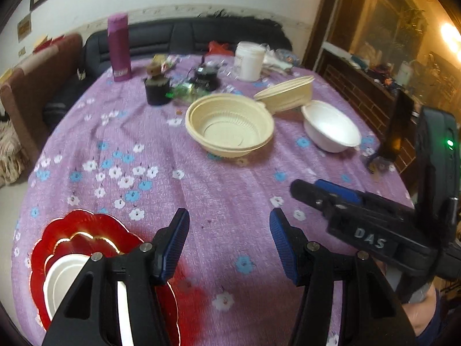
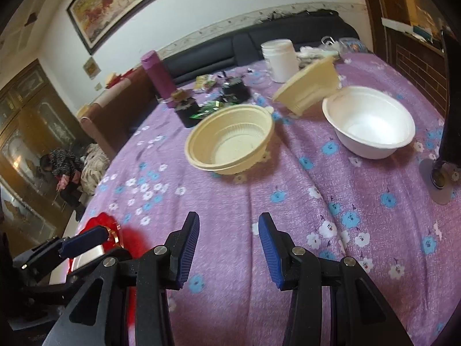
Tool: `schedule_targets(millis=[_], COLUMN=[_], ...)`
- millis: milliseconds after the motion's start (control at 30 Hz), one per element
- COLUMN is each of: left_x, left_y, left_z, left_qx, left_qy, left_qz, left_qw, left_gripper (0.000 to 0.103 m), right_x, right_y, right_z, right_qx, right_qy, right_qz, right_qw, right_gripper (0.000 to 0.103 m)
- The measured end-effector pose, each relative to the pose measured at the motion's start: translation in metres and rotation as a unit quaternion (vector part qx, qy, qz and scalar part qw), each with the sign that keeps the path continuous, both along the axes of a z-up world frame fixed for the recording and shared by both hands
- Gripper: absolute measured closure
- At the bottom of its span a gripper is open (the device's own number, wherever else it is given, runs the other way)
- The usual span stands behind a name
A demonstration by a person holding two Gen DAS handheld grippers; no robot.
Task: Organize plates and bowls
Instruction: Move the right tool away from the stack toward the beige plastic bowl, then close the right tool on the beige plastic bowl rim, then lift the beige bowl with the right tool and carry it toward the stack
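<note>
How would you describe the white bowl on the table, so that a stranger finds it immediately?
Start from the purple flowered tablecloth. On its right side, past the two cream bowls, stands the white bowl, upright and empty. It alone is pure white and smooth; the upright cream bowl is ribbed and the tilted cream bowl leans on its side.

Both cameras sit low at the near edge of the table (image 1: 236,190) and look across it toward the far sofa (image 2: 288,40). The left one is on the left, right beside the red plate (image 1: 75,230). Both see the cream bowl (image 1: 230,124) and white bowl (image 2: 368,121).
</note>
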State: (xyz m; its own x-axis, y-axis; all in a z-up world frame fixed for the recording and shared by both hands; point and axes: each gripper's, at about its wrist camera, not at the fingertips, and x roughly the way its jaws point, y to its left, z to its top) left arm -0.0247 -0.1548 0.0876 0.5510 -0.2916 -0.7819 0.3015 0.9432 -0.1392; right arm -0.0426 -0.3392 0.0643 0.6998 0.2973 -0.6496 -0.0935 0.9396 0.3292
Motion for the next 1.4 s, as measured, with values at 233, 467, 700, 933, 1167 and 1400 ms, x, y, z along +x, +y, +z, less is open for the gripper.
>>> schedule_targets(millis=[233,467,700,933,1167,1400], left_x=[0.014,0.035,0.102,0.167,0.191,0.184], left_y=[0.006,0.008,0.005,-0.008,-0.012,-0.018], left_z=[-0.005,0.011,0.01,-0.021,-0.056,-0.059], left_qx=[-0.008,0.002,0.019,0.022,0.03,0.029], left_qy=[0.011,-0.005,0.008,0.038,0.073,0.08], left_qz=[0.004,0.021,0.066,0.089,0.082,0.07], left_qw=[0.9999,0.9998,0.9976,0.9951,0.9935,0.9939], left_gripper=[0.046,0.046,0.046,0.046,0.069,0.088], right_x=[0.01,0.031,0.077,0.118,0.133,0.132], right_y=[-0.024,-0.032,-0.038,-0.049,-0.037,-0.028], right_z=[0.004,0.018,0.021,-0.002,-0.02,-0.023], right_qx=[0.027,0.042,0.045,0.051,0.052,0.01], right_qy=[0.017,0.009,0.004,0.026,0.031,0.024], right_qz=[-0.031,-0.034,-0.061,-0.076,-0.039,-0.034], right_qw=[0.999,0.998,0.997,0.995,0.997,0.999], right_gripper=[0.057,0.057,0.057,0.064,0.072,0.083])
